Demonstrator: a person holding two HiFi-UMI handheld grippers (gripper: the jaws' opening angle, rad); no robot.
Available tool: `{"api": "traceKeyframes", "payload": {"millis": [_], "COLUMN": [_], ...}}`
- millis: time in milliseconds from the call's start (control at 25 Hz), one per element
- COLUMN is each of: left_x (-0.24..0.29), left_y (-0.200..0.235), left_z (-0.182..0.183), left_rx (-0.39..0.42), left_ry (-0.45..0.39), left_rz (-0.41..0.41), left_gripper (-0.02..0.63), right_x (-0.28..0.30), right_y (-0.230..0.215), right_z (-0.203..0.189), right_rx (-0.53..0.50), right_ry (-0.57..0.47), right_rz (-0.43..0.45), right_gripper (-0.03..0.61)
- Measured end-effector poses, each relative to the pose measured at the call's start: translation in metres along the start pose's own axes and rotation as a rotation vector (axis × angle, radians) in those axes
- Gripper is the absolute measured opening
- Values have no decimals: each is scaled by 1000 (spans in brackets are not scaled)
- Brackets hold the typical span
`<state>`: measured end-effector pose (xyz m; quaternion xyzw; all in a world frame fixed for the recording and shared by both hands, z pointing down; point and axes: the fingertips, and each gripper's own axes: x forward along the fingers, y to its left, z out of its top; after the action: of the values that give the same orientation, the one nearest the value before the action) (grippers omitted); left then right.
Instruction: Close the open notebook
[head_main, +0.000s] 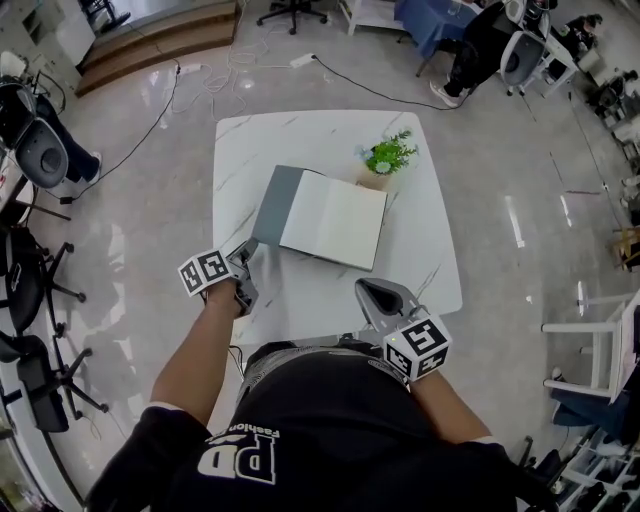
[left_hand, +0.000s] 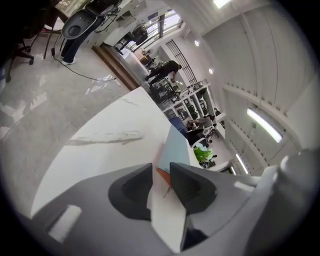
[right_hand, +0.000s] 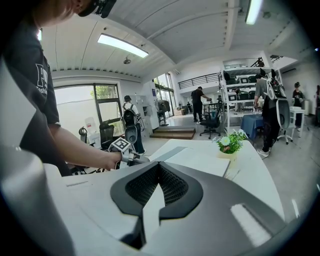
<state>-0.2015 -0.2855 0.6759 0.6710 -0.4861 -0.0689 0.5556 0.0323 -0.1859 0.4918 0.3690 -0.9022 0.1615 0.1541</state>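
The open notebook (head_main: 325, 215) lies flat in the middle of the white table (head_main: 300, 295), grey cover (head_main: 272, 203) to the left and blank white page to the right. My left gripper (head_main: 247, 262) is at the cover's near-left corner. In the left gripper view its jaws stand a narrow gap apart, with the cover's corner (left_hand: 162, 175) between them, and the cover (left_hand: 175, 145) runs away beyond them. My right gripper (head_main: 377, 293) hovers over the table's front part, to the right of the notebook and short of it, with its jaws pressed together on nothing (right_hand: 159, 167).
A small potted plant (head_main: 387, 157) stands on the table just behind the notebook's far-right corner. Office chairs (head_main: 40, 150) stand to the left of the table, and cables (head_main: 150, 120) run over the floor behind it. The table's front edge is close to the person's body.
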Motion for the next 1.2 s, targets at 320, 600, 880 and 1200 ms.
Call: {"api": "traceKeyframes", "payload": {"millis": [320,600,880,1200], "left_x": [4,8,6,-2], "left_y": [10,10,0,-8], "left_z": [5,10,7,15], "left_rx": [-131,-181,-174,-138], "left_ry": [-36,-55,-43,-74], "left_rz": [-50,-83,-106,-110], "left_gripper": [129,129,127,86], "right_x": [-4,-5,-6,-7], "right_y": [2,1,-2,-2], "right_z": [0,-2,1,-1], "right_rx": [-6,-8,-3,-4], "right_ry": [2,2,-7,-12], "right_rz": [-16,-26,-29,-18], "right_gripper": [0,0,0,0]}}
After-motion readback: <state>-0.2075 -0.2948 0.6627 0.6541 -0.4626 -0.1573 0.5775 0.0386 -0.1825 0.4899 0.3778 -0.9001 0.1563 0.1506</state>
